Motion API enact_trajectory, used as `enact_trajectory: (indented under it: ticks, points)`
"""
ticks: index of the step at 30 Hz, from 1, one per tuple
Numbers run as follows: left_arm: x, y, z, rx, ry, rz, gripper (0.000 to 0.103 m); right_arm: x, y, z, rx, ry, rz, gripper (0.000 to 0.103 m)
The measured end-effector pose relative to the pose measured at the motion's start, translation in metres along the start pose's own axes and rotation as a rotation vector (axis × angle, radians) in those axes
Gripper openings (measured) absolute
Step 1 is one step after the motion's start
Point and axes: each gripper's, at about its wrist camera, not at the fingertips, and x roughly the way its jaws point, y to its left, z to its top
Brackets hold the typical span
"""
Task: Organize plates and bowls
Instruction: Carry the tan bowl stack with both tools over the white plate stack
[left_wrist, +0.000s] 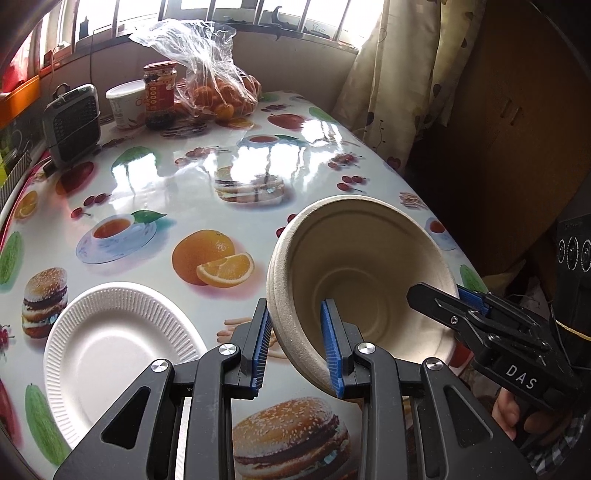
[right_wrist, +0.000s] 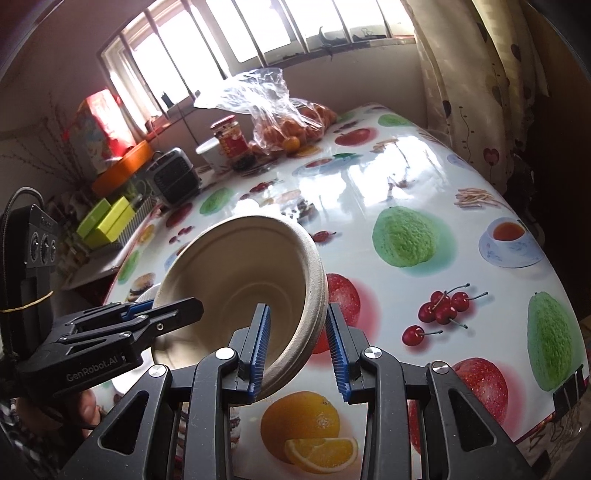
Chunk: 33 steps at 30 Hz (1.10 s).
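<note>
Both tools are clamping the same beige pulp bowl (left_wrist: 364, 273), each pinching the rim wall from an opposite side. The left gripper (left_wrist: 297, 345) is holding the rim at the lower centre of its own view, one blue pad inside the bowl and one outside. The right gripper (right_wrist: 297, 341) is straddling the rim at the lower centre of its view, inner pad against the wall; whether the outer pad is touching I cannot tell.

Writing: the left wrist view is showing "DAS" in white on the right tool's body at lower right. The right wrist view is showing "GenRobot.AI" on the left tool at lower left. The jar (left_wrist: 159, 94) at upper left is carrying a red label I cannot read.

Only the left wrist view is showing the white ribbed paper plate (left_wrist: 118, 354), lying flat at lower left on the fruit-print tablecloth (left_wrist: 207, 155). The right wrist view is showing just a sliver of white behind the bowl.

The bowl is hanging above the table, tipped steeply, its mouth facing back toward both cameras and its base pointing away toward the far table.
</note>
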Motion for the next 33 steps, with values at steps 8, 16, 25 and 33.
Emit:
enact_trajectory:
  ticks: [8,16,25,33]
  points:
    - [-0.017,0.02,-0.005,-0.039,-0.023,0.036,0.028,0.009,0.025,0.001,-0.046,0.015,0.035,0.031]
    - [-0.031,0.042,-0.014,-0.076,-0.036,0.07,0.028,0.019,0.05,0.0,-0.086,0.032,0.068,0.031]
    - [-0.046,0.067,-0.021,-0.125,-0.056,0.099,0.028,0.03,0.079,-0.001,-0.129,0.053,0.104,0.031]
    - [-0.06,0.094,-0.03,-0.178,-0.072,0.139,0.028,0.044,0.108,0.0,-0.179,0.073,0.148,0.031]
